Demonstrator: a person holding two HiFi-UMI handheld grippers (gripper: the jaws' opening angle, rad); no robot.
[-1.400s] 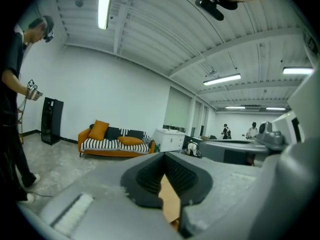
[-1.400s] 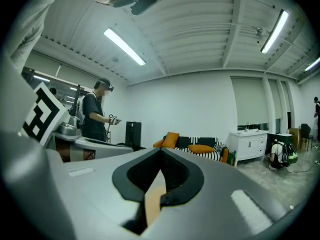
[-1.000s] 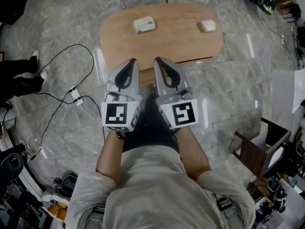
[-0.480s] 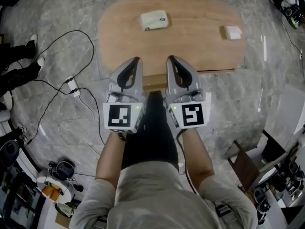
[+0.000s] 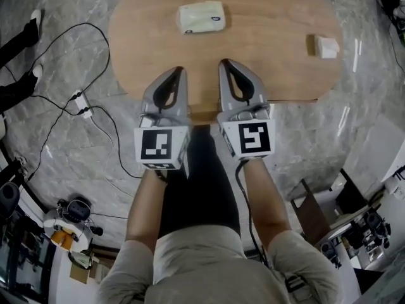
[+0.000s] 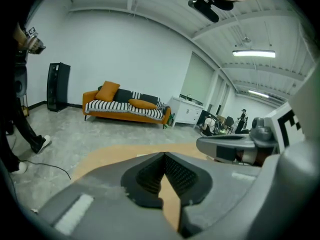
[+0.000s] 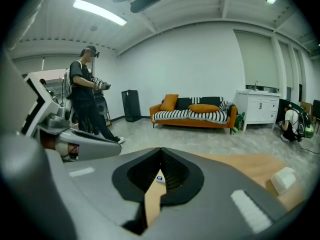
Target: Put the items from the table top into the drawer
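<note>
An oval wooden table (image 5: pixel 266 37) fills the top of the head view. On it lie a pale rectangular pack (image 5: pixel 200 16) at the far middle and a small white block (image 5: pixel 326 46) near the right end. My left gripper (image 5: pixel 179 72) and right gripper (image 5: pixel 223 63) hover side by side over the table's near edge, both shut with nothing in them. In the right gripper view the jaws (image 7: pixel 161 150) meet, the pack (image 7: pixel 159 179) peeks through behind them, and the white block (image 7: pixel 283 178) lies at the right. In the left gripper view the jaws (image 6: pixel 164 155) also meet over the table top (image 6: pixel 115 151).
Black cables and a white power strip (image 5: pixel 82 103) trail over the marble floor on the left. A person's shoes (image 5: pixel 19 43) stand at the far left. A brown wooden box (image 5: pixel 316 211) sits at the lower right. A standing person (image 7: pixel 85 94) and an orange sofa (image 7: pixel 195 113) are far behind.
Both grippers have sunk and moved forward over the table's near edge, which now looks larger and nearer. Their jaws stayed shut.
</note>
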